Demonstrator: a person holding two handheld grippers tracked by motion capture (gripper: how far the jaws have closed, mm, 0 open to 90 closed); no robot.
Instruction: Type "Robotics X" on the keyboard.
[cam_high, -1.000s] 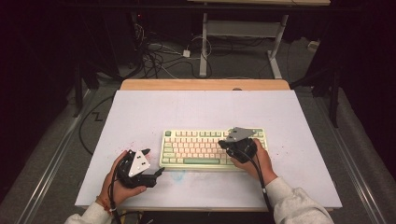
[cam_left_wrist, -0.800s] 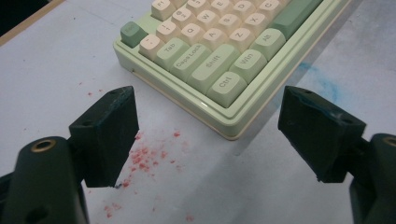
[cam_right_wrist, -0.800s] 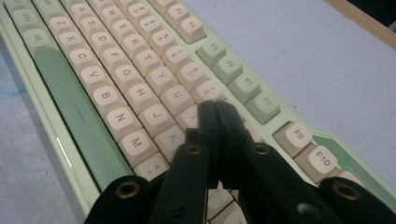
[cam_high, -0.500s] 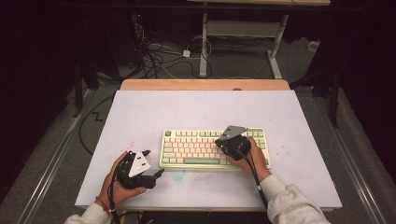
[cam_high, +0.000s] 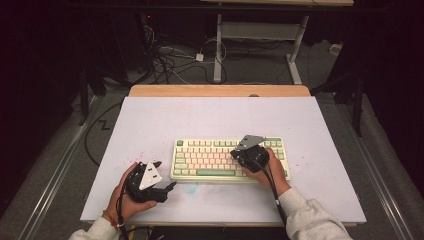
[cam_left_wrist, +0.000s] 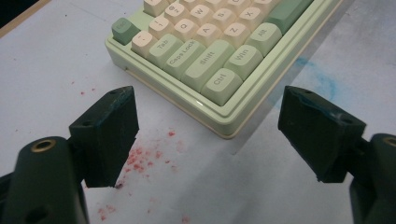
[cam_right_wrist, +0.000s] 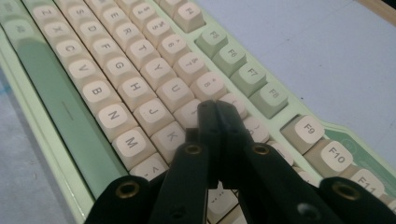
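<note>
A green and cream keyboard (cam_high: 210, 160) lies flat in the middle of the white table top. My right gripper (cam_high: 236, 153) is shut with nothing between its jaws, tips pressed together just over the keys in the right half of the keyboard (cam_right_wrist: 140, 74); in the right gripper view the right gripper (cam_right_wrist: 215, 108) points at the keys beside J and K. My left gripper (cam_high: 162, 174) rests near the front left of the table, jaws wide apart and empty. In the left gripper view the left gripper (cam_left_wrist: 205, 121) faces the keyboard's (cam_left_wrist: 219, 51) near left corner by the Ctrl key.
The white table top (cam_high: 220, 120) has red specks (cam_left_wrist: 140, 158) by the left gripper and a faint blue smear (cam_left_wrist: 322, 79) in front of the keyboard. A wooden edge (cam_high: 220, 90) runs along the back. Cables and a desk frame (cam_high: 220, 45) lie on the floor beyond.
The right hand has shifted slightly left over the keyboard with its jaws still shut. The left hand and its gripper have stayed put.
</note>
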